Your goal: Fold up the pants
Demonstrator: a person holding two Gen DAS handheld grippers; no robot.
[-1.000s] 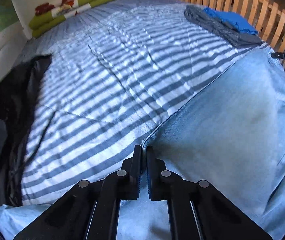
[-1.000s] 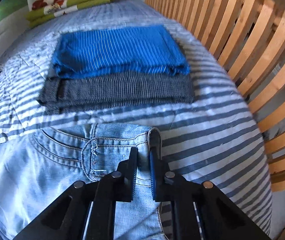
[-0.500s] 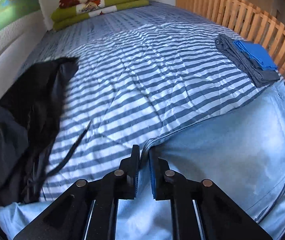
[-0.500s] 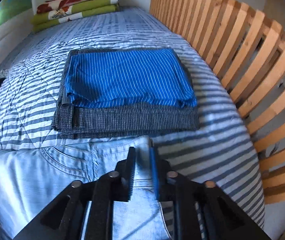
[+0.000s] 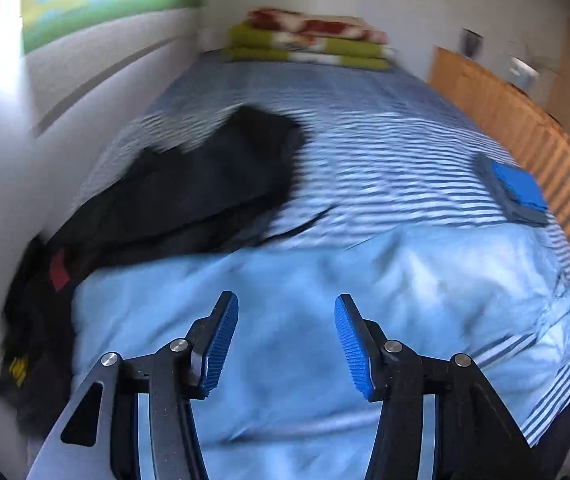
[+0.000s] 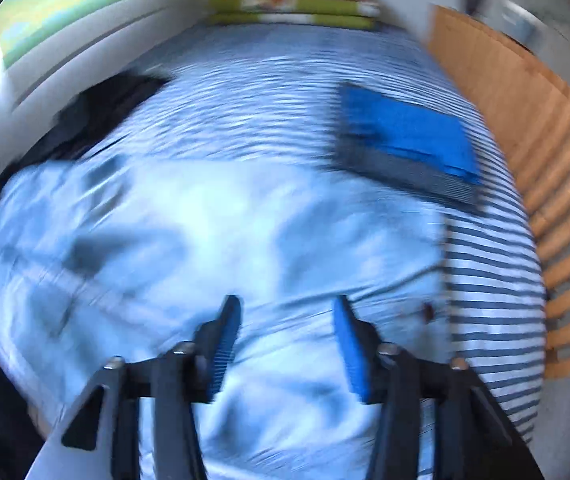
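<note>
The bed cover [image 5: 385, 148], blue-and-white striped, fills mid-frame; a wooden slatted rail [image 5: 525, 136] runs along the right edge, folded blankets [image 5: 309, 42] lie at top centre. Light-blue jeans [image 5: 305, 280] lie spread across the lower frame. Left gripper [image 5: 286, 342] and right gripper [image 6: 286, 342]: jaws apart, holding nothing. Left view shows the black garment [image 5: 189, 192] clearly; right view, blurred, shows the folded blue-and-grey stack [image 6: 409, 144] larger.
</note>
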